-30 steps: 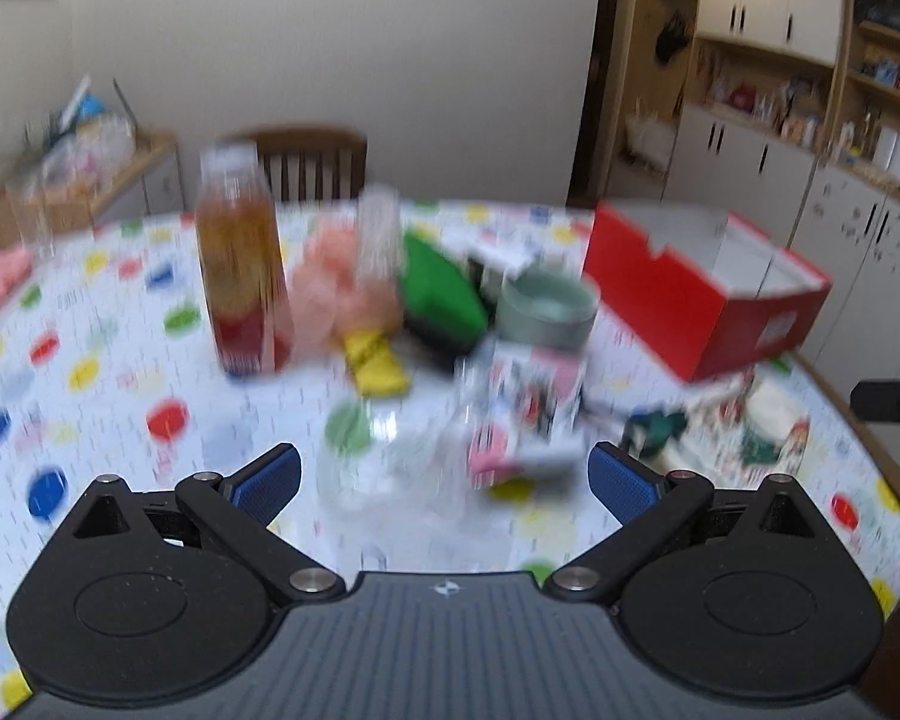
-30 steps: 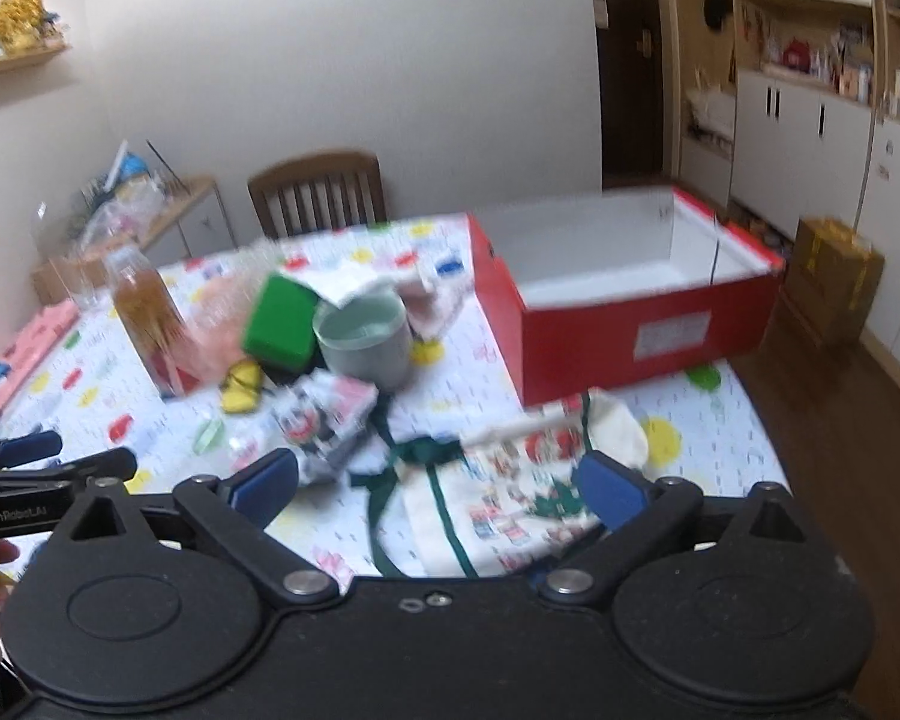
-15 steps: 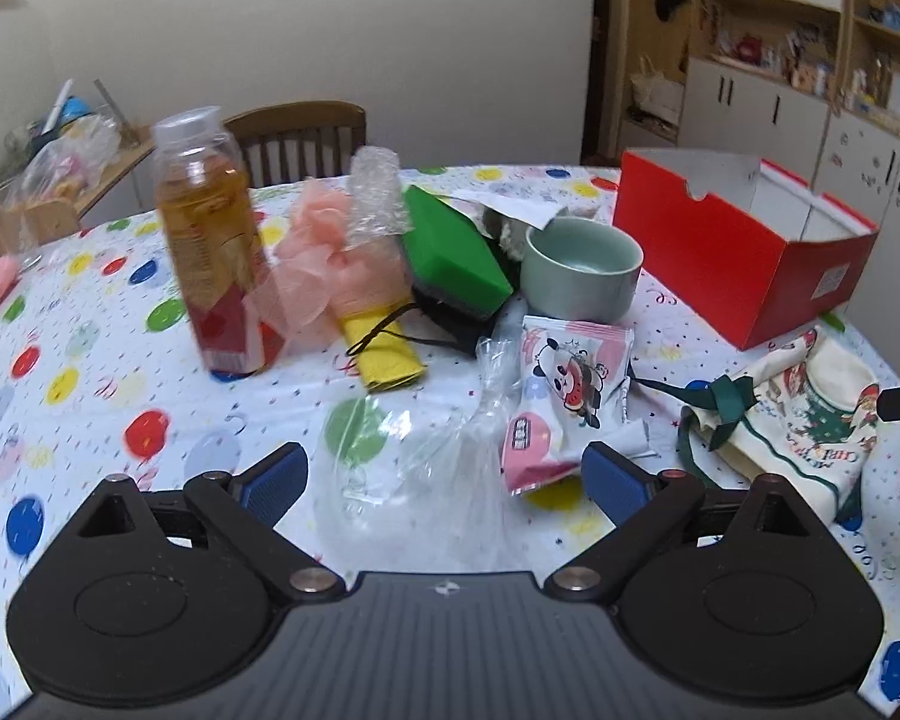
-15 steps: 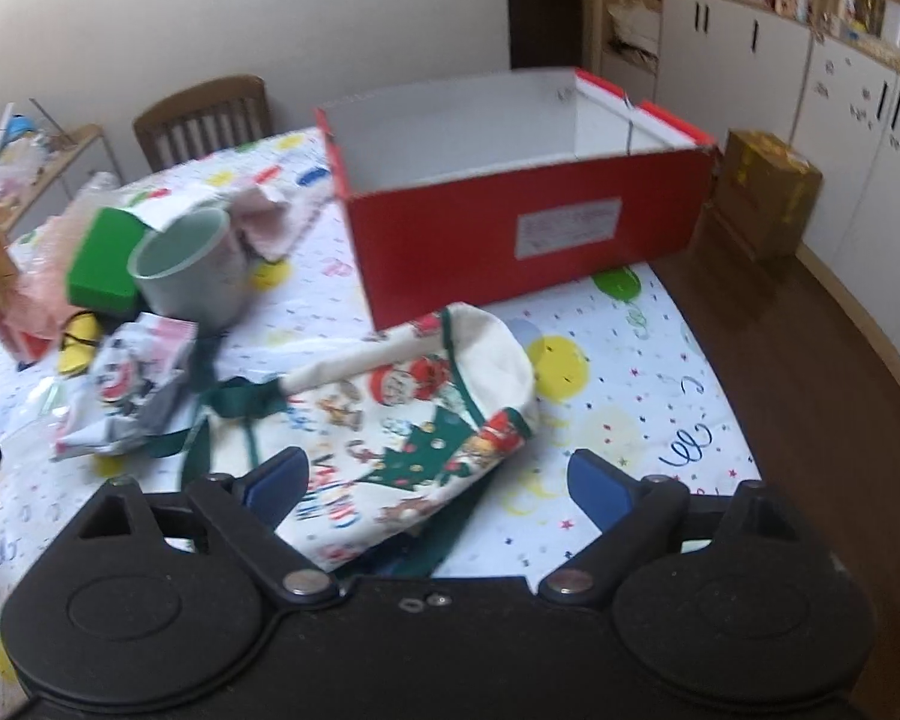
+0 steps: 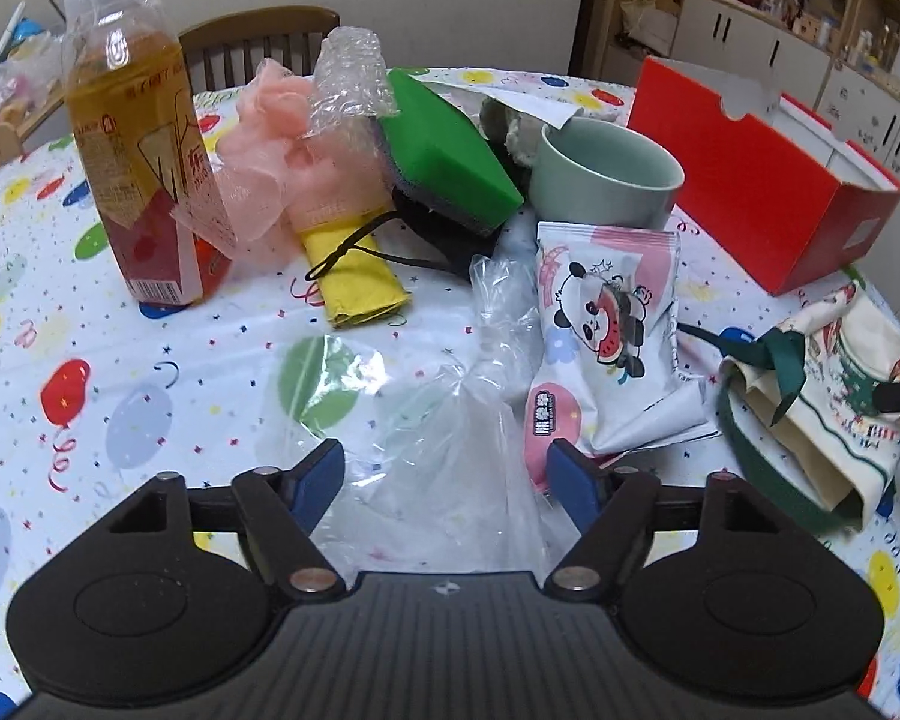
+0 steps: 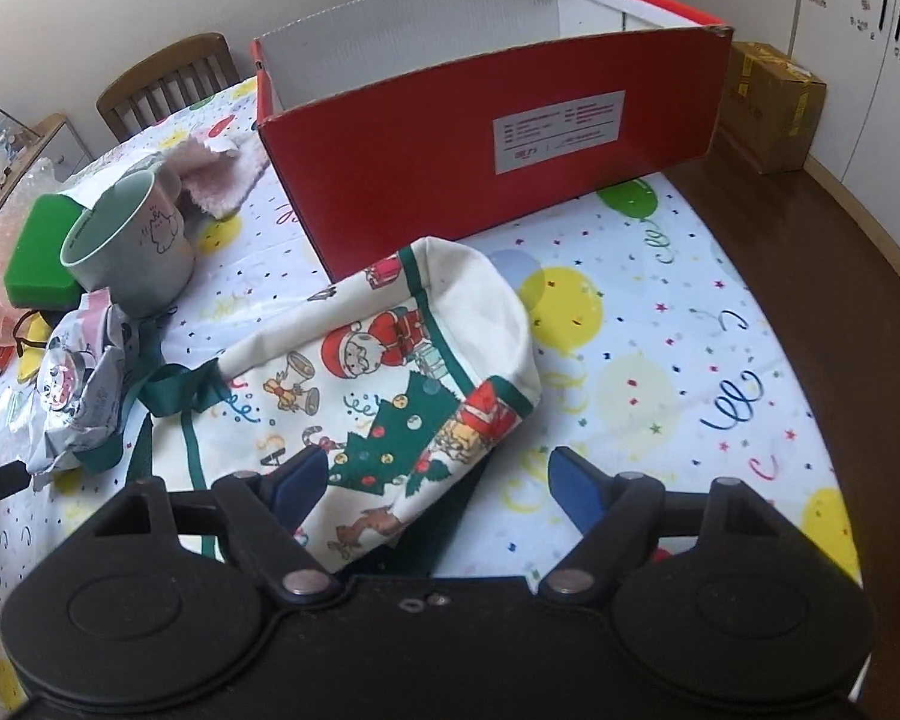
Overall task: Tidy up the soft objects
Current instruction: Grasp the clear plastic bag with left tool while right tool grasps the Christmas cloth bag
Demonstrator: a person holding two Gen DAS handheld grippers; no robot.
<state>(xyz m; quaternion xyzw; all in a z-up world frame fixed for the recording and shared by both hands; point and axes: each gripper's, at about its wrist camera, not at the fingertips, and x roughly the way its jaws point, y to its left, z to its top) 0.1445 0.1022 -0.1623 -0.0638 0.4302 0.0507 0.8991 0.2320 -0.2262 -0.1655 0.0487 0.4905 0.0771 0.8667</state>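
Observation:
My left gripper (image 5: 447, 471) is open, low over a clear plastic bag (image 5: 426, 420) that lies between its fingers. A panda snack packet (image 5: 606, 336) lies just to the right. Behind are a pink mesh puff (image 5: 270, 138), bubble wrap (image 5: 348, 78), a green sponge (image 5: 450, 144) and a yellow cloth (image 5: 354, 276). My right gripper (image 6: 438, 480) is open over the lower end of a Christmas cloth bag (image 6: 390, 378). The bag also shows in the left wrist view (image 5: 828, 396). An open red box (image 6: 486, 138) stands behind it.
A tea bottle (image 5: 138, 156) stands at the left and a green mug (image 5: 606, 174) in the middle of the balloon-print tablecloth (image 5: 120, 360). A pink towel (image 6: 222, 174) lies beside the box. The table edge (image 6: 840, 360) runs along the right, with floor and a cardboard carton (image 6: 774, 102) beyond.
Both grippers moved down and forward toward the table. The left closed in over the plastic bag. The right swung right and came down over the Christmas bag. Jaws stayed open.

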